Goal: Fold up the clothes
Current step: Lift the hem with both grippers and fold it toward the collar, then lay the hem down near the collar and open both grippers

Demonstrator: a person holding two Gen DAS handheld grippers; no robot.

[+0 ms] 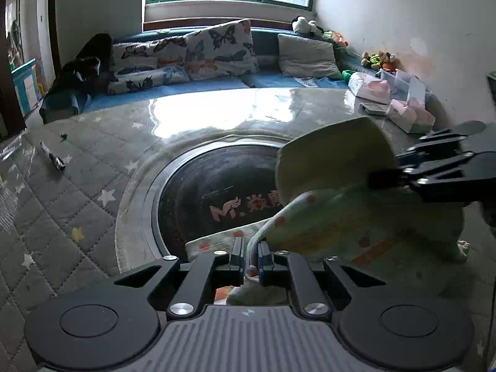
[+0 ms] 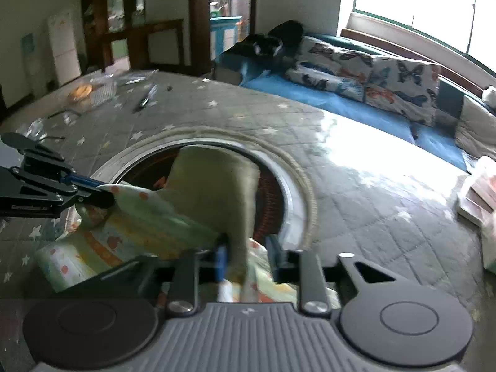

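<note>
Soft pale-green garment (image 1: 334,217), orange dots and stripes, lifted over quilted grey star-print table cover (image 1: 77,186), above round dark glass inset (image 1: 201,192) with steel rim. Left gripper (image 1: 250,259) pinched narrow on rolled fabric edge. Right gripper (image 2: 246,255), blurred, wider apart, plain yellowish flap between blue-padded fingers; firm grip uncertain. Cloth stretches gripper to gripper, long axis roughly crosswise over table; flap stands upward. Butterfly-print cushions (image 1: 217,49) on blue bench behind.

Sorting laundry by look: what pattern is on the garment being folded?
Pale green garment with orange dots and stripes; clearest in the right wrist view.
</note>
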